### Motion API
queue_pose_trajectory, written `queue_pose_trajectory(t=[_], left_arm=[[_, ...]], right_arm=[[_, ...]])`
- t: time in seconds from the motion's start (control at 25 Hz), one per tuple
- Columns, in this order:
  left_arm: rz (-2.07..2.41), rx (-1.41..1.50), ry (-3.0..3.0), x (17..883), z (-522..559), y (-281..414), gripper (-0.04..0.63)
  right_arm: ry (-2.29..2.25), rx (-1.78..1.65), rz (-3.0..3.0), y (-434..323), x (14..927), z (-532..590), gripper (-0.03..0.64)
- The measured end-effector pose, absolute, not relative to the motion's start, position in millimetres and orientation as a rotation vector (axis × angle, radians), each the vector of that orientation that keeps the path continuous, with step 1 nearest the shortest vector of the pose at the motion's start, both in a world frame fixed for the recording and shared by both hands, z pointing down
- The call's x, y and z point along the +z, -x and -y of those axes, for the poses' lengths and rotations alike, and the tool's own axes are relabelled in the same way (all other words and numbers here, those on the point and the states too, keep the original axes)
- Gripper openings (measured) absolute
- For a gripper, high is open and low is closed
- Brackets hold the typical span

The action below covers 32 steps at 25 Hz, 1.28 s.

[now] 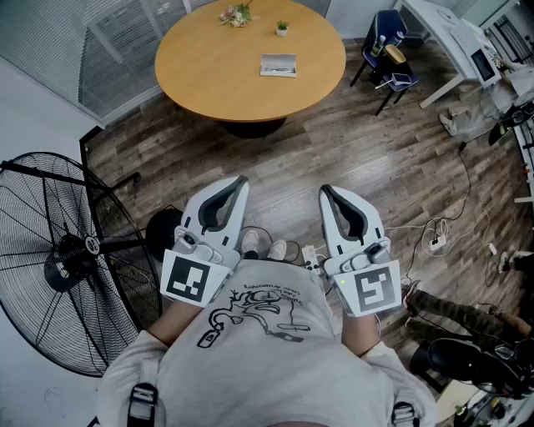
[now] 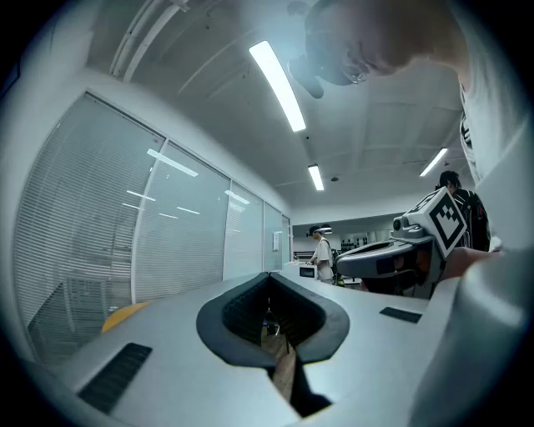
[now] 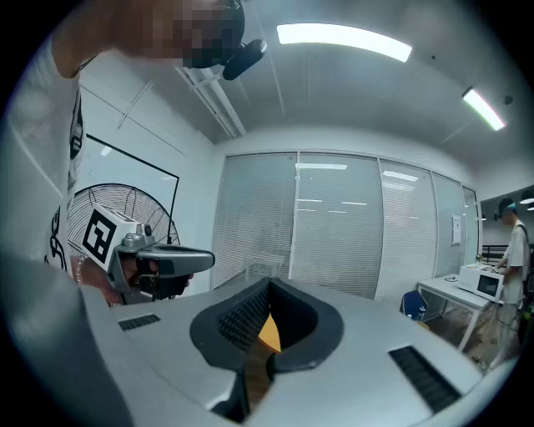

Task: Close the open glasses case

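Far ahead across the wood floor, on the round counter (image 1: 217,75), lies the open glasses case (image 1: 278,65), near the middle of the top and well apart from the flowers (image 1: 236,14) and the small potted plant (image 1: 282,28) at the far rim. Both tools are held close to the person's body, nowhere near it. The left tool (image 1: 241,181) has its jaws together on nothing, and the right tool (image 1: 325,191) is likewise closed and empty. The case looks like a light, stiff shell with a hinged lid, so it should swing shut with little force. On the smooth top it may well skate away when pushed. A sensible hold would be one tool steadying the base while the other presses the lid down at the edge away from the hinge. Which edge carries the hinge cannot be told from this far off. Only the head view shows the case at all, along with the big standing fan (image 1: 75,250) at the left. The right gripper view gives just an orange sliver through the hollow of its pads, probably the counter top, with the blinds beyond. The left gripper view looks along a glass wall to a person (image 2: 320,253) standing far off and shows no counter.
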<state>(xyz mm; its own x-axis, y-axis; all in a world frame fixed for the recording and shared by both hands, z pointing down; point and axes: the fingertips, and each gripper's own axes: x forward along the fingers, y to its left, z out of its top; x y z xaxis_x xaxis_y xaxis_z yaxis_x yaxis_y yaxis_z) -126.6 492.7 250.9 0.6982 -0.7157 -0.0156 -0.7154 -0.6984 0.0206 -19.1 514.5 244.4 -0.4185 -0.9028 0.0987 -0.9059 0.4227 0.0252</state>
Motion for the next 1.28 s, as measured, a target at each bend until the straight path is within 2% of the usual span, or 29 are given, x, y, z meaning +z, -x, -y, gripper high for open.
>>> queue_pose_trajectory(t=[1.28], left_arm=[[1.278,-0.008,-2.858,253.9,-516.0,71.2,0.021]], right_arm=[[-1.602,0.072,2.606,-38.3,252.6,-535.5,0.009]])
